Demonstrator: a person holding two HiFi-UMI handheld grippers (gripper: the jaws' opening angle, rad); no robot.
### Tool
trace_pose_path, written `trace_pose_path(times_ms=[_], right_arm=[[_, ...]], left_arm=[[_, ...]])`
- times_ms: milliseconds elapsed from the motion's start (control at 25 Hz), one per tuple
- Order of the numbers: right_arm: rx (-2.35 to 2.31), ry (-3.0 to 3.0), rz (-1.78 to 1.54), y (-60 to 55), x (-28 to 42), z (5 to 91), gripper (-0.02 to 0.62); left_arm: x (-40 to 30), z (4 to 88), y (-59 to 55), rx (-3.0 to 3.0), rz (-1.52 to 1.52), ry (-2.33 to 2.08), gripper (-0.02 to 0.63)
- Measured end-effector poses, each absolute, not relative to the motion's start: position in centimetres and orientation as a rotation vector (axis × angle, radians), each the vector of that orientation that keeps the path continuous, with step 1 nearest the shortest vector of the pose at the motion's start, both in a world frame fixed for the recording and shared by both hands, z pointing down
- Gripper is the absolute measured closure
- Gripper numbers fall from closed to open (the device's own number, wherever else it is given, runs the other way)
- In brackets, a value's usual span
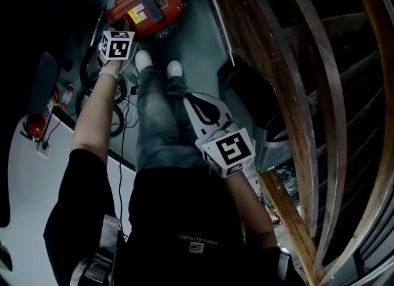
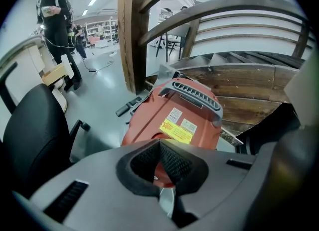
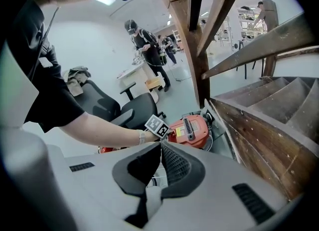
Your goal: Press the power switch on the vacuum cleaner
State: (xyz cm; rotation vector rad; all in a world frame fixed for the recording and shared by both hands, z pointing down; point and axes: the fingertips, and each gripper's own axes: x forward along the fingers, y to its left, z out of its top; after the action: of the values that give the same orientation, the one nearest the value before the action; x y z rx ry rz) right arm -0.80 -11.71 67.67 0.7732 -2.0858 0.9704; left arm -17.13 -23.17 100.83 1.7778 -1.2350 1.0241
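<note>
The red vacuum cleaner [image 1: 146, 6] lies on the grey floor at the foot of a wooden stair, with a grey ribbed handle and a yellow label on top. My left gripper [image 1: 123, 34] is shut, its tips at the near end of the vacuum cleaner [image 2: 172, 120]. Whether they touch it, I cannot tell. No switch can be made out under the pads. My right gripper [image 1: 188, 97] is shut and empty, held back by my legs. The right gripper view shows the vacuum cleaner [image 3: 189, 130] farther off, with the left arm reaching to it.
A wooden staircase [image 1: 295, 63] fills the right side. A black office chair [image 2: 35, 130] stands left of the vacuum cleaner. A red fire extinguisher [image 1: 38, 121] and loose cables [image 1: 117, 103] lie at the left wall. Another person [image 2: 57, 21] stands in the background.
</note>
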Motion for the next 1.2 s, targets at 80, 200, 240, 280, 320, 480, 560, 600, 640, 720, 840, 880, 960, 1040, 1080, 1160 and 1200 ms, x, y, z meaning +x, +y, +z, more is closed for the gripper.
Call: trace_pose_path(times_ms=[80,200,240,280,320,480,560,600,640,720,840,880,960,1040,1080,1160,1200], right_arm=[[0.776,-2.085,0.962,-11.5,-0.5,67.5,0.566],[0.77,-2.079,0.952,-11.1,0.0,67.3,0.566],[0.771,-2.075,0.95,-11.0,0.3,67.2,0.566],[0.774,-2.072,0.95,-10.9,0.6,67.3,0.566],[0.778,-2.069,0.948,-10.9,0.8,67.3,0.566],[0.794,-2.063,0.94,-10.8,1.5,67.1,0.566],[0.796,-2.067,0.936,-10.8,1.7,66.8,0.566],[0.798,-2.071,0.933,-10.9,1.8,66.6,0.566],[0.802,-2.075,0.931,-11.0,1.9,66.4,0.566],[0.811,-2.085,0.925,-11.1,2.2,65.7,0.566],[0.817,-2.107,0.906,-11.2,2.5,64.2,0.566],[0.82,-2.114,0.9,-11.1,2.7,63.6,0.566],[0.831,-2.129,0.888,-11.2,3.0,62.3,0.566],[0.846,-2.148,0.872,-11.5,3.2,61.0,0.566],[0.853,-2.159,0.864,-11.7,3.3,60.3,0.566],[0.862,-2.182,0.852,-11.7,3.6,58.9,0.566],[0.865,-2.194,0.849,-11.5,3.7,58.2,0.566]], left_arm=[[-17.0,100.8,-23.2,1.786,1.034,-1.241,0.591],[-17.2,100.9,-23.0,1.783,1.042,-1.242,0.591],[-17.3,100.9,-23.0,1.779,1.037,-1.246,0.591],[-17.3,101.1,-23.1,1.773,1.028,-1.248,0.591],[-17.3,101.2,-23.2,1.765,1.018,-1.247,0.591],[-17.3,101.0,-23.4,1.759,1.038,-1.265,0.591],[-17.3,100.8,-23.2,1.743,1.041,-1.277,0.591],[-17.2,100.5,-23.1,1.732,1.029,-1.281,0.591],[-17.0,100.1,-23.0,1.726,1.013,-1.284,0.591],[-16.6,98.8,-23.0,1.733,0.99,-1.287,0.591],[-16.0,96.4,-22.3,1.755,0.981,-1.282,0.591],[-15.8,95.5,-21.9,1.76,0.979,-1.278,0.591],[-15.5,93.8,-21.2,1.765,0.974,-1.268,0.591],[-15.1,92.0,-20.8,1.775,0.969,-1.258,0.591],[-14.8,91.0,-20.7,1.784,0.969,-1.256,0.591],[-14.2,88.7,-20.3,1.802,0.964,-1.257,0.591],[-13.9,87.5,-20.1,1.809,0.956,-1.258,0.591]])
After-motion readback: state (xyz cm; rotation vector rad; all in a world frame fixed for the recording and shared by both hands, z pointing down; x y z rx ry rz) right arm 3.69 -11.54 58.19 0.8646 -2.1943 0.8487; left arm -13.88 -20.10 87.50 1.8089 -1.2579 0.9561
